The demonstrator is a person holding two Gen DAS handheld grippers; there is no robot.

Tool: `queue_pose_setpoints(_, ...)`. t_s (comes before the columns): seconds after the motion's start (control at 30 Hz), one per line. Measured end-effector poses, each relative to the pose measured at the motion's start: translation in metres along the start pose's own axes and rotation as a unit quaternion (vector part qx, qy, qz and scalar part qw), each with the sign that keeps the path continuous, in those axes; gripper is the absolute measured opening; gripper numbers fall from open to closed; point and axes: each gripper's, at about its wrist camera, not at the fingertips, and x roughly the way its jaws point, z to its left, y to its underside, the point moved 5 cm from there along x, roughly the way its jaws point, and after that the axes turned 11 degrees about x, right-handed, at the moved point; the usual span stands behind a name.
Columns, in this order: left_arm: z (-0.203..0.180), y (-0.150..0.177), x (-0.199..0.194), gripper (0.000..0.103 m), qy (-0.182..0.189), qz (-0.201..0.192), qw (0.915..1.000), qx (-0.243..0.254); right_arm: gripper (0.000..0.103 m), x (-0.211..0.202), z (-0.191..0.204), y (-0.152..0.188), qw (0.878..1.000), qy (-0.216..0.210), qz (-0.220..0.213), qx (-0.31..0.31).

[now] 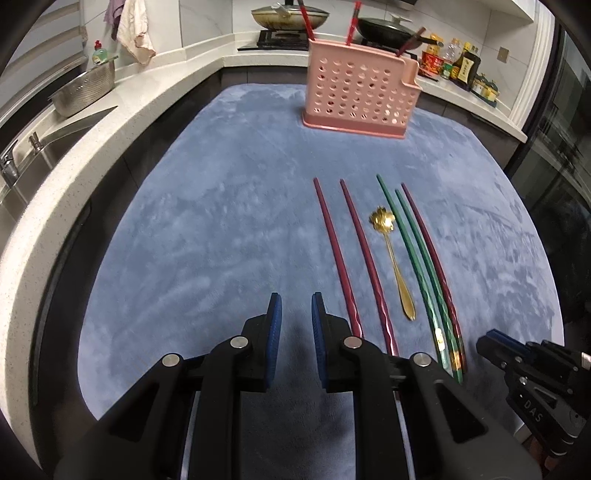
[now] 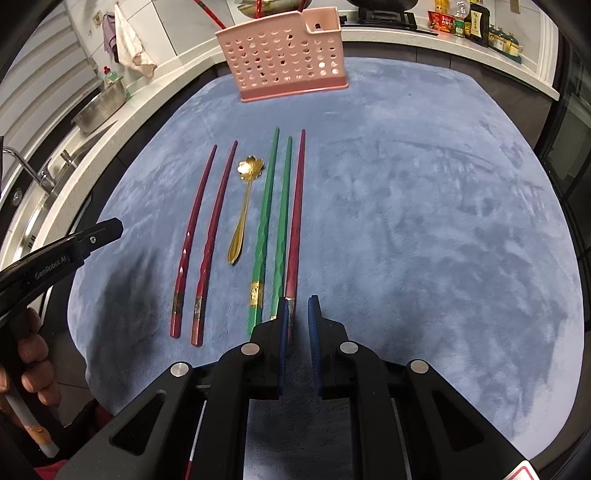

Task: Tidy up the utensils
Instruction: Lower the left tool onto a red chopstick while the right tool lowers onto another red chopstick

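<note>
On a blue mat [image 1: 207,221] lie two red chopsticks [image 1: 338,254] [image 2: 195,236], a gold flower-bowl spoon [image 1: 393,254] [image 2: 243,199], two green chopsticks [image 1: 417,266] [image 2: 271,214] and one more red chopstick [image 1: 434,258] [image 2: 297,214], all roughly parallel. A pink perforated utensil holder [image 1: 360,92] [image 2: 284,55] stands at the far side with red chopsticks in it. My left gripper [image 1: 295,299] is open and empty, left of the row. My right gripper [image 2: 297,302] is open, with the near end of the rightmost red chopstick between its fingers.
A white counter [image 1: 74,155] curves around the left with a sink and a metal colander [image 1: 83,92]. Pans sit on the stove [image 1: 288,18] behind the holder. Bottles and jars [image 1: 461,62] stand at the back right.
</note>
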Motion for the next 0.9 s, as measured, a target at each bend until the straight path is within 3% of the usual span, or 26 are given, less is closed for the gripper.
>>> queue_pose_setpoints(0.9, -0.013, 0.013, 0.012, 0.017, 0.027, 0.023, 0.9994, 0.003, 0.012, 0.025, 0.001, 0.006, 1.000, 0.005, 0.028, -0.008)
